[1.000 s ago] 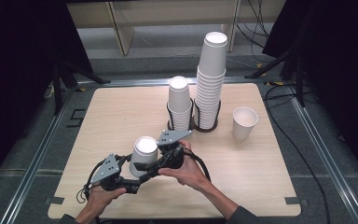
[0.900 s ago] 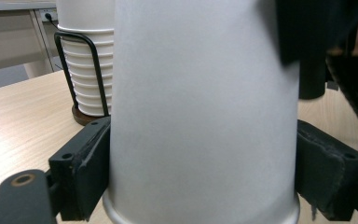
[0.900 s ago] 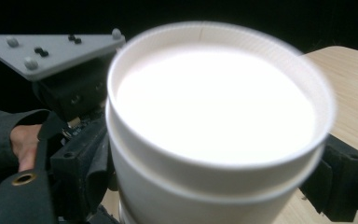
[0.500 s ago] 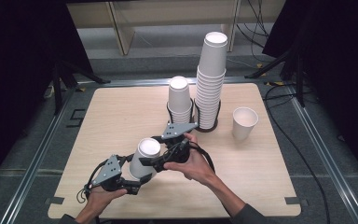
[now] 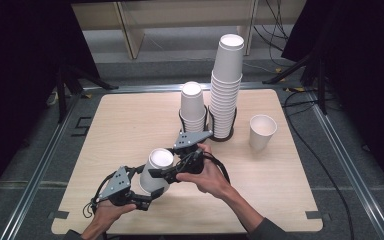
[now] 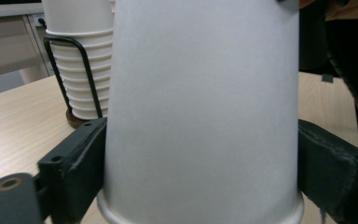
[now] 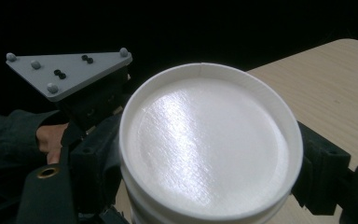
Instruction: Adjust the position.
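Two grippers clamp one inverted paper cup (image 5: 156,171), held upside down just above the table (image 5: 120,125), on the near side of the black wire rack (image 5: 220,131) and toward its left. Left gripper (image 5: 141,192): jaws pressed against both sides of the cup wall near the rim end, seen close in the left gripper view (image 6: 200,205). Right gripper (image 5: 161,174): jaws closed on the cup's upper part, just under the closed base, which faces the camera in the right gripper view (image 7: 209,186). Rack holds a short cup stack (image 5: 193,107) and, to its right, a tall cup stack (image 5: 227,85). Single upright cup (image 5: 261,132) stands just right of the rack, apart from it.
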Tool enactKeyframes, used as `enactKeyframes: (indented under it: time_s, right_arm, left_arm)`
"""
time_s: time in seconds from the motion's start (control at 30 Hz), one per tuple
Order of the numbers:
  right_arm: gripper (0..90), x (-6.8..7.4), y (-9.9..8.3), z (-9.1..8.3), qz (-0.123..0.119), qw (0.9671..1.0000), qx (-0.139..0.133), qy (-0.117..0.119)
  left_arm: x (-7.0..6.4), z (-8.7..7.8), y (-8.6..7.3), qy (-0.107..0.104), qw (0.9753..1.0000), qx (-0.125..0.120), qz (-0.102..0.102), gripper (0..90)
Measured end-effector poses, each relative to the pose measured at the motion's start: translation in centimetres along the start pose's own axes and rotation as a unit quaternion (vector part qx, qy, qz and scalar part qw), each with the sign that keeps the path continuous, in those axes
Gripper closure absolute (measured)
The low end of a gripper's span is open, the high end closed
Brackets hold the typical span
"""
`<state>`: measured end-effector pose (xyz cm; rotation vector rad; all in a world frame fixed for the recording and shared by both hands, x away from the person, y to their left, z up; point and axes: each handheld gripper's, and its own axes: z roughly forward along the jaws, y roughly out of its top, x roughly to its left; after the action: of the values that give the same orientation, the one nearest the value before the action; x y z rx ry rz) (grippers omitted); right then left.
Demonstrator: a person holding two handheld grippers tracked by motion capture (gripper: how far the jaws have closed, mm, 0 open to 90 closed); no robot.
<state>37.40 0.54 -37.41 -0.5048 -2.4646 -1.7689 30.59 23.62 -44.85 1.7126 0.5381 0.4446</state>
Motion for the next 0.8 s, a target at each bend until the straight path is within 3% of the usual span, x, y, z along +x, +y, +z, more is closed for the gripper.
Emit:
enactKeyframes:
  time_s: [0.03, 0.2, 0.37, 0.43, 0.47, 0.5, 0.53, 0.57, 0.6, 0.67, 0.8]
  right_arm:
    - [23.8, -0.1, 0.0, -0.1, 0.000, 1.0000, -0.003, 0.001]
    - [24.0, -0.2, 0.2, -0.8, 0.030, 0.9993, -0.017, 0.010]
    - [24.0, -0.4, 0.4, -1.3, 0.022, 0.9993, -0.031, 0.002]
    - [24.1, -0.5, 0.4, -1.4, 0.033, 0.9985, -0.042, 0.012]
    - [24.1, -0.7, 0.4, -1.6, 0.028, 0.9987, -0.042, 0.005]
    - [24.1, -0.6, 0.4, -1.7, 0.040, 0.9981, -0.045, 0.013]
    - [24.1, -0.7, 0.4, -1.8, 0.034, 0.9982, -0.048, 0.008]
    - [24.2, -0.7, 0.4, -1.9, 0.046, 0.9979, -0.046, 0.011]
    - [24.1, -0.8, 0.4, -1.9, 0.037, 0.9978, -0.055, 0.010]
    - [24.2, -0.8, 0.4, -1.9, 0.049, 0.9969, -0.058, 0.022]
    - [24.2, -0.8, 0.4, -2.1, 0.052, 0.9965, -0.062, 0.022]
  left_arm:
    - [0.0, 0.1, 0.0, -0.002, 0.9999, -0.012, -0.003, 8.4]
    - [0.4, -0.4, 0.1, 0.002, 0.9994, -0.028, -0.021, 5.4]
    - [0.5, -0.5, 0.2, 0.001, 0.9988, -0.040, -0.029, 5.6]
    - [0.6, -0.6, 0.2, 0.004, 0.9984, -0.043, -0.036, 5.7]
    - [0.6, -0.6, 0.2, 0.003, 0.9983, -0.044, -0.038, 5.7]
    - [0.6, -0.6, 0.2, 0.002, 0.9980, -0.047, -0.043, 5.7]
    - [0.7, -0.6, 0.2, -0.001, 0.9979, -0.046, -0.046, 5.6]
    - [0.7, -0.6, 0.2, -0.001, 0.9978, -0.047, -0.046, 5.3]
    - [0.7, -0.6, 0.2, 0.000, 0.9976, -0.049, -0.048, 4.9]
    - [0.6, -0.6, 0.2, 0.000, 0.9975, -0.051, -0.049, 2.8]
    - [0.6, -0.5, 0.2, -0.002, 0.9974, -0.052, -0.050, 0.0]
